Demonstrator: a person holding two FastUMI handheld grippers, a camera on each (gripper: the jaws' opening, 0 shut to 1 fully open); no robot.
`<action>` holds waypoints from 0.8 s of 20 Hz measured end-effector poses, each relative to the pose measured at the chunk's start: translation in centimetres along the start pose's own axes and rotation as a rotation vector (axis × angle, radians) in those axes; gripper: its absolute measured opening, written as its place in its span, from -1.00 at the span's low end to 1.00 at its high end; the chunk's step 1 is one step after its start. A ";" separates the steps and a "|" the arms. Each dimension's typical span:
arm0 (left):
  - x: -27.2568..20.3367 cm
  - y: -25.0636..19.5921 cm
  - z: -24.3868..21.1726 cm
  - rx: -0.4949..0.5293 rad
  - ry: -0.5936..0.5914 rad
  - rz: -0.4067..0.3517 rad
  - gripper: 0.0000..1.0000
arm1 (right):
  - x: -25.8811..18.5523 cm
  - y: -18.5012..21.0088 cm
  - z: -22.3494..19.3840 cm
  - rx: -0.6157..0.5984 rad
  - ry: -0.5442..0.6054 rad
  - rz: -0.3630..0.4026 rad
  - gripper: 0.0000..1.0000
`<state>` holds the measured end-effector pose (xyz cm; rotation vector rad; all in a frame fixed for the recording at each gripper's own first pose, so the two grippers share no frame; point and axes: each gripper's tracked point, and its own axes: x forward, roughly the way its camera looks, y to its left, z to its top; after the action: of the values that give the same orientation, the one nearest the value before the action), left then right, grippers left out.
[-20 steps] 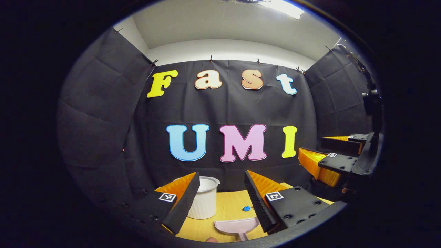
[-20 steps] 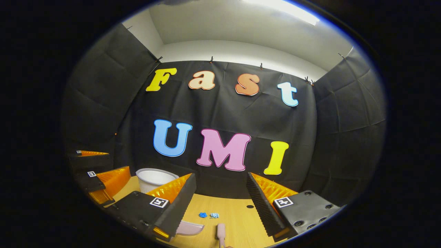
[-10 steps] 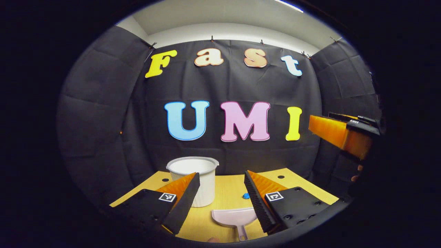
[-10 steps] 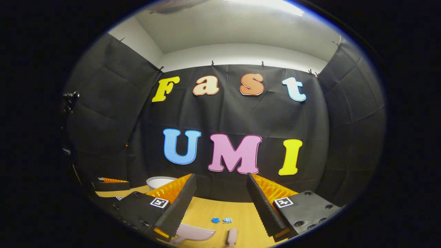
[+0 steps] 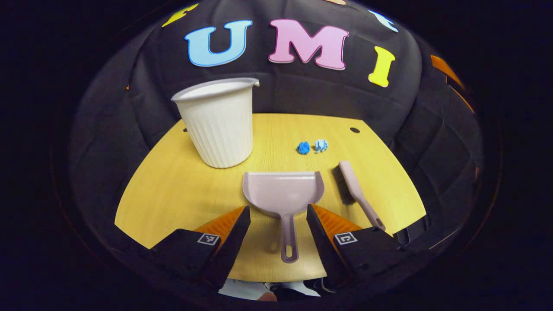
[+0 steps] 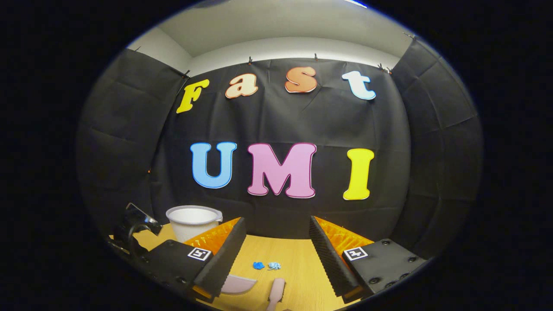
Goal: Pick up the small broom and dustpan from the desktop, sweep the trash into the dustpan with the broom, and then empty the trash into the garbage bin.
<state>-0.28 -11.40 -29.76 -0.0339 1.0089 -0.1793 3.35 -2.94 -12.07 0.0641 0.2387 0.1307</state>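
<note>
- Your left gripper [image 5: 276, 229] has tipped downward since half a second ago: its view now looks onto the surface [image 5: 173, 194] instead of the booth wall, and the dustpan handle lies between its fingers. Your right gripper [image 6: 276, 259] has hardly shifted.
- The dustpan [image 5: 283, 192] lies flat at lower centre of the left gripper view, mouth toward the far wall, thin handle pointing back at you. It looks like light, stiff, smooth plastic, so take the handle mid-length, squarely, or it may twist or slip.
- The small broom [image 5: 356, 190] lies just right of the dustpan, bristles at the far end, handle slanting toward lower right. It is probably light as well; grip the handle, not the bristles.
- Two bits of trash [image 5: 312, 147], crumpled and blue, sit side by side just beyond the dustpan's mouth and are likely to scatter if hit hard.
- The garbage bin [image 5: 218, 127] stands upright at upper left of the dustpan, near it but apart.
- Both grippers stand wide apart and hold nothing.
- Bare surface lies left of the dustpan and beyond the trash; the near edge is close under your left gripper, so lift before pulling back.
</note>
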 end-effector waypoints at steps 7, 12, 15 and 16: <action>5.4 -2.0 -2.0 0.001 0.166 0.044 0.58 | 1.0 -3.6 -7.0 0.085 0.162 0.033 0.90; 9.1 -2.7 -3.0 -0.058 0.313 0.068 0.37 | 1.3 -5.4 -12.2 0.140 0.326 0.076 0.90; 9.9 -2.2 -3.5 -0.068 0.369 0.089 0.18 | 0.7 -6.7 -14.4 0.158 0.384 0.074 0.90; 10.1 -2.0 -3.5 -0.065 0.384 0.092 0.02 | 0.6 -7.2 -15.4 0.144 0.409 0.067 0.90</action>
<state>1.77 -14.83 -39.90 -0.0128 1.3960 -0.0690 1.14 -9.24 -27.71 0.1894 0.6547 0.1929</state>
